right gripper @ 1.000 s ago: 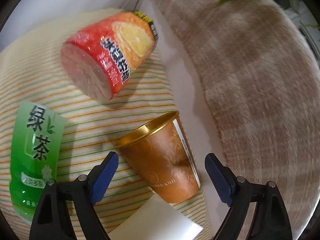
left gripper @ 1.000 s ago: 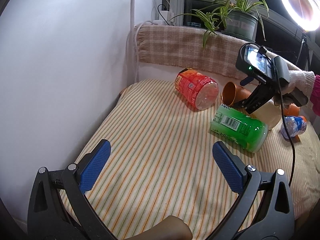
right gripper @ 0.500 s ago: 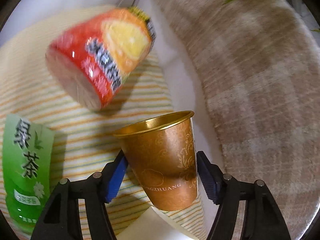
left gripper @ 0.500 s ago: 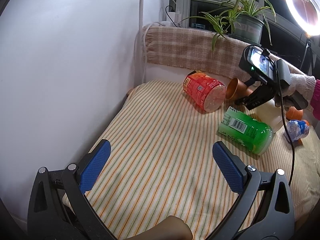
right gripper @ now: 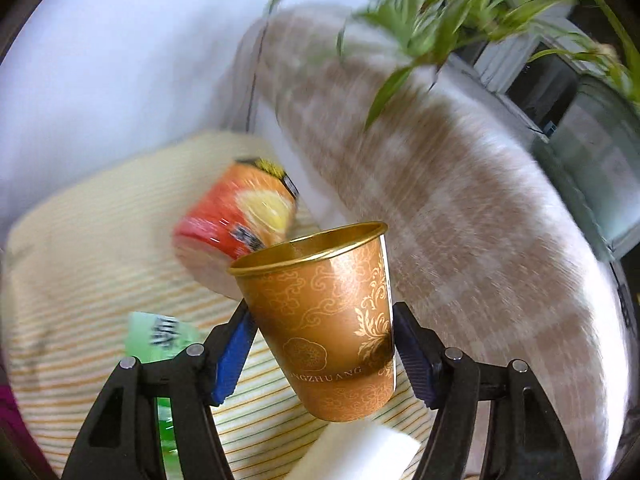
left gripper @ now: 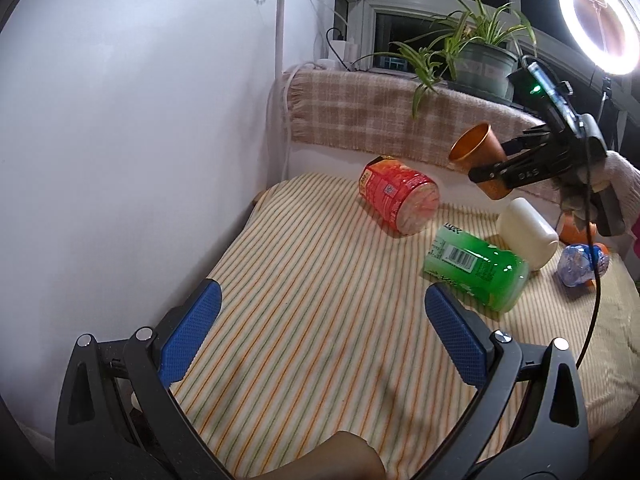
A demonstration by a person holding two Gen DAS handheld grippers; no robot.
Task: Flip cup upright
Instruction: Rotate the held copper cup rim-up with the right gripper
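Note:
The gold-brown paper cup (right gripper: 324, 320) with a gold rim is clamped between the blue pads of my right gripper (right gripper: 324, 344), which is shut on its lower half. In the left wrist view the cup (left gripper: 478, 152) hangs in the air above the striped cloth, tilted, mouth up and to the left, held by the right gripper (left gripper: 498, 174). My left gripper (left gripper: 320, 340) is open and empty, low over the near part of the striped cloth (left gripper: 320, 300).
A red bottle (left gripper: 396, 200), a green bottle (left gripper: 476, 268) and a white container (left gripper: 528, 232) lie on the cloth. A small blue-wrapped bottle (left gripper: 580, 266) lies at the right. A plaid blanket (left gripper: 380, 112), a potted plant (left gripper: 480, 64) and a ring light (left gripper: 600, 20) stand behind. A white wall (left gripper: 140, 120) is on the left.
My right gripper closed on the lying cup, lifted it off the cloth and tilted it mouth-up. The left gripper stayed open and drew back a little.

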